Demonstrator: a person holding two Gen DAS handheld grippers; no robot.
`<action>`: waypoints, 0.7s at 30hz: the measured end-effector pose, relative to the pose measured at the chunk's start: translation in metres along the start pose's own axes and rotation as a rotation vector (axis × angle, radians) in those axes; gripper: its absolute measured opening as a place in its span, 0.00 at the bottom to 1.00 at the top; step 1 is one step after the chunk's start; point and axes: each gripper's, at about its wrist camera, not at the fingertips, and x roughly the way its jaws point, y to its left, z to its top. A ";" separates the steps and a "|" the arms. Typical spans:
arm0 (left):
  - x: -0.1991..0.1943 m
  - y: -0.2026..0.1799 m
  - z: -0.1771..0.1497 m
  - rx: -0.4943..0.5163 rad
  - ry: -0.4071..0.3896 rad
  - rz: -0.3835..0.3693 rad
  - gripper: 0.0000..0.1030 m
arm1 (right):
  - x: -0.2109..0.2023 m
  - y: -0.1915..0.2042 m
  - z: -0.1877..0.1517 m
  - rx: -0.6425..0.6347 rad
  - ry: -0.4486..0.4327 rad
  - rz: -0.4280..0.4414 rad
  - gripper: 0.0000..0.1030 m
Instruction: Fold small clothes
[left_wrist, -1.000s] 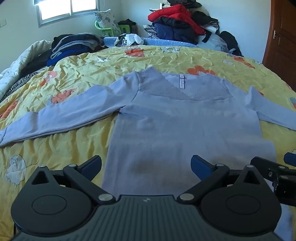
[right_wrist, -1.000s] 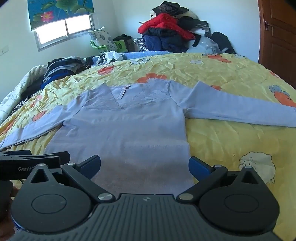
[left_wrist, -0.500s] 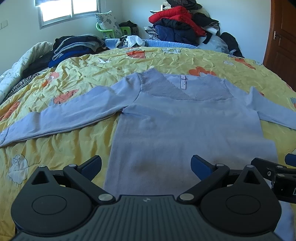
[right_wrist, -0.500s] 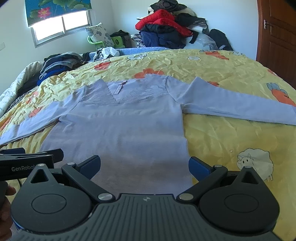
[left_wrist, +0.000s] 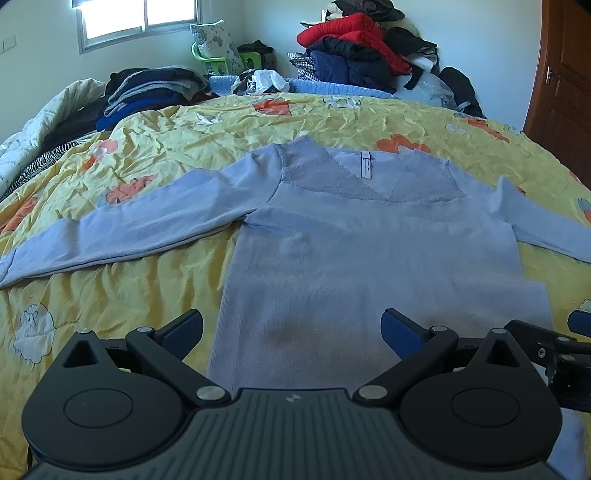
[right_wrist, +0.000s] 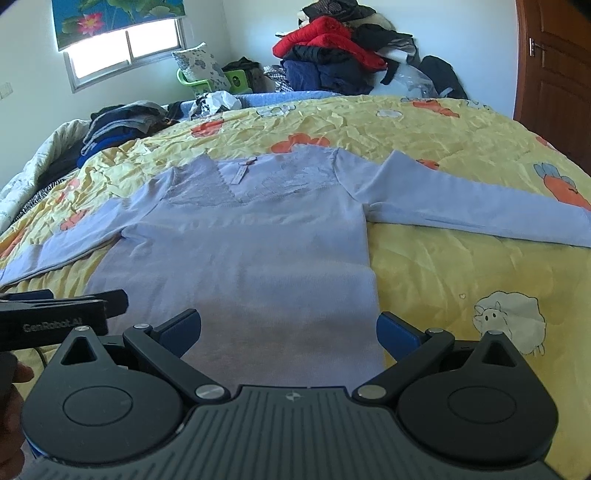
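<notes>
A pale lilac long-sleeved V-neck sweater (left_wrist: 369, 251) (right_wrist: 251, 243) lies flat and face up on the yellow bedspread, both sleeves spread out to the sides. My left gripper (left_wrist: 291, 328) hangs open above the sweater's hem, holding nothing. My right gripper (right_wrist: 288, 328) is open too, over the hem's right part, with nothing between its fingers. Each gripper's body shows at the edge of the other's view. The hem itself is hidden behind the gripper bodies.
The yellow bedspread (left_wrist: 147, 288) with flower and sheep prints covers the bed. A stack of folded dark clothes (left_wrist: 147, 88) sits far left. A heap of red and dark clothes (left_wrist: 354, 48) lies at the back. A wooden door (left_wrist: 565, 92) stands at the right.
Both grippers have risen and tipped slightly, so the sweater sits a little lower and farther in each view. Both have stayed open and the sweater has not moved.
</notes>
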 end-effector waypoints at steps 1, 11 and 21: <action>-0.001 0.000 0.000 0.003 -0.005 -0.001 1.00 | -0.001 0.000 0.000 0.000 -0.004 0.003 0.99; -0.002 -0.002 -0.002 0.009 -0.003 -0.008 1.00 | -0.008 0.005 -0.001 -0.014 -0.004 0.008 0.99; -0.003 -0.004 -0.004 0.009 0.001 -0.014 1.00 | -0.010 0.007 -0.002 -0.017 -0.006 0.010 0.99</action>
